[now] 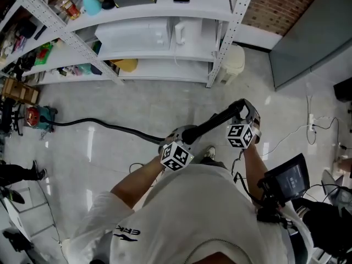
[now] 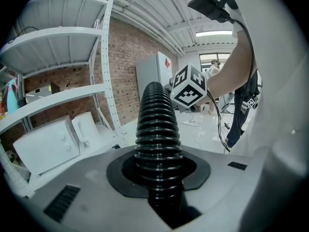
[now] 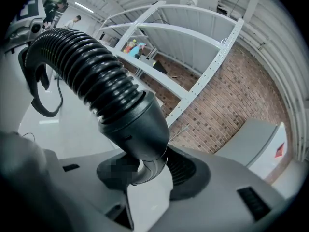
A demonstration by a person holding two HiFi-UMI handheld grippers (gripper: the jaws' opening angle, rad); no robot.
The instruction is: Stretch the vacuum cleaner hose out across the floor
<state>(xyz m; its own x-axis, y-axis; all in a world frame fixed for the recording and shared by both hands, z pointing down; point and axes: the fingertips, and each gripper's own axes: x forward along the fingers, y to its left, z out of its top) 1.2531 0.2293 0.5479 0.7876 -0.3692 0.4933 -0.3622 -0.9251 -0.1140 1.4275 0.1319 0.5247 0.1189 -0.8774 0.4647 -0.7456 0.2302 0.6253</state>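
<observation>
**Two grippers, left gripper (image 1: 177,139) and right gripper (image 1: 246,114), hold a black vacuum cleaner hose (image 1: 110,126) over a glossy floor (image 1: 110,95)**

Seen from the head view, a person in a white shirt (image 1: 181,219) stands on the pale, shiny floor with a handheld gripper in each hand. The ribbed black hose starts at a small red and teal machine (image 1: 37,117) at the far left. From there it lies on the floor in a shallow wave towards the person's feet. Near the feet it lifts off the floor and passes through the left gripper. It then climbs in a nearly straight line up and to the right to the right gripper.

In the left gripper view, the left gripper (image 2: 159,182) has its jaws closed around the ribbed hose (image 2: 157,129). The hose stands up out of the dark recess between them. The right gripper's marker cube (image 2: 189,86) shows just behind the top of the hose.

In the right gripper view, the right gripper (image 3: 145,175) is clamped at the hose's end, where a smooth dark cuff (image 3: 137,129) sits between its jaws. The ribbed part (image 3: 82,76) arches up and away to the left.

A white shelving unit (image 1: 159,70) stands against a brick wall (image 1: 280,1) beyond the hose. A pale bin (image 1: 234,62) stands beside its right post. A dark screen (image 1: 290,179) and loose cables lie to the person's right.
</observation>
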